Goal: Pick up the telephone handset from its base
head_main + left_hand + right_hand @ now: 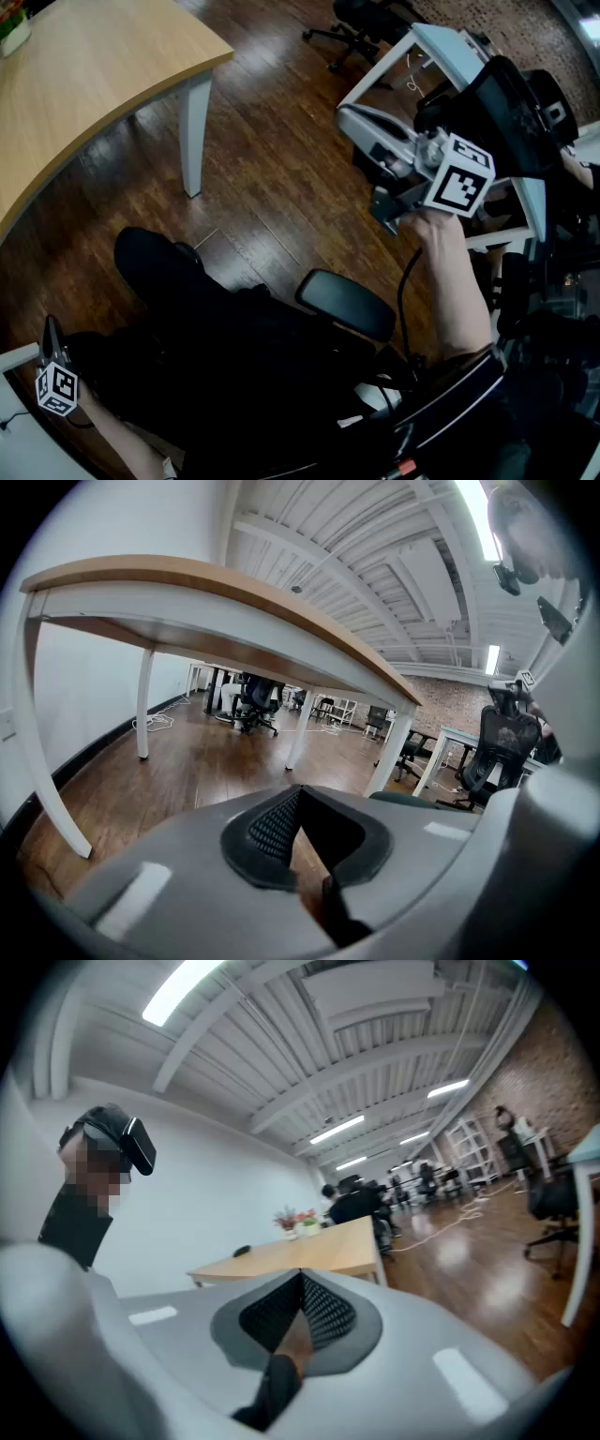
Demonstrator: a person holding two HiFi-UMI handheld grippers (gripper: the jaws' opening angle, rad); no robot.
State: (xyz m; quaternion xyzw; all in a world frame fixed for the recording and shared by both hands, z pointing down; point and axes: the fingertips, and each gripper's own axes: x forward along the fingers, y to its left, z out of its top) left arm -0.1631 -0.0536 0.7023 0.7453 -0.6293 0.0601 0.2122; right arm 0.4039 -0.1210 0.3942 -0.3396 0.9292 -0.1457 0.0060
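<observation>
No telephone, handset or base shows in any view. My right gripper (pixel 349 120) is raised at the right of the head view, held level, its marker cube (pixel 459 178) above the hand. In the right gripper view its jaws (pixel 302 1277) meet at the tips with nothing between them. My left gripper (pixel 50 330) hangs low at the bottom left, beside the person's dark trouser leg. Its jaws (pixel 298 792) are shut and empty, pointing a little downward under a table.
A wooden table (pixel 84 66) with white legs stands at the upper left over dark wood floor; flowers (pixel 298 1218) sit on it. A black chair armrest (pixel 347 305) is in the middle. A white desk (pixel 441 47) and office chairs (pixel 497 747) stand at the right.
</observation>
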